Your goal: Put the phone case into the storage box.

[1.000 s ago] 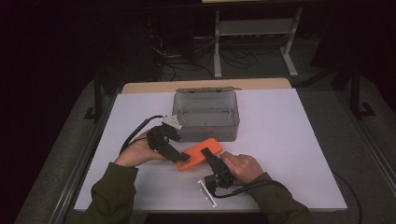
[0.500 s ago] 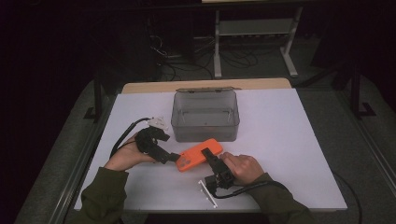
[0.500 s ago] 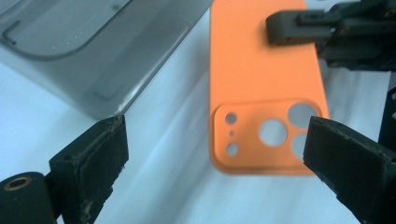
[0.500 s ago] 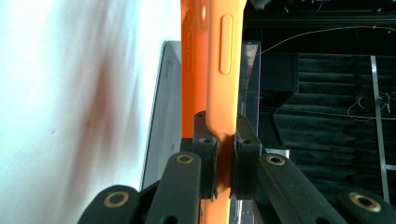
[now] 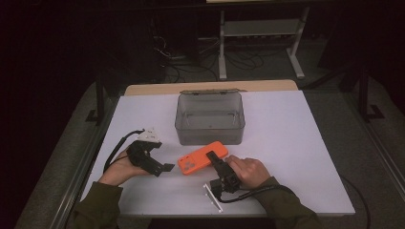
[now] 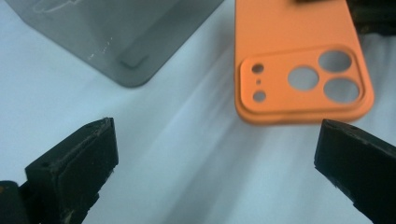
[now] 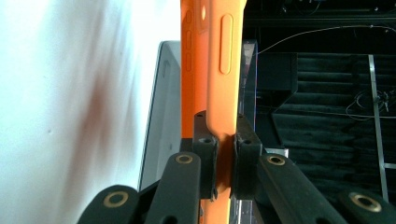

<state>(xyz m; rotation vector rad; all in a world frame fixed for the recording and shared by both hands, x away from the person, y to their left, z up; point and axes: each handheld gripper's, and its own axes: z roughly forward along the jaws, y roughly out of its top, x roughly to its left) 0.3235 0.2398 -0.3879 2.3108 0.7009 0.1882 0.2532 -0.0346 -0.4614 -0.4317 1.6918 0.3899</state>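
An orange phone case lies flat on the white table, in front of the grey box. Its camera cut-outs face up in the left gripper view. My right gripper is shut on the case's near edge; in the right gripper view the two jaws pinch the orange wall. My left gripper stands open a little to the left of the case, both jaws spread wide over bare table, touching nothing.
A grey translucent plastic box with its lid folded back stands at the table's middle back, just beyond the case. A small white strip lies near the front edge beside my right hand. Dark floor and a metal rack lie behind.
My left gripper has drawn back to the left, away from the orange case, and now stands open apart from it. The right gripper has kept its hold and barely moved.
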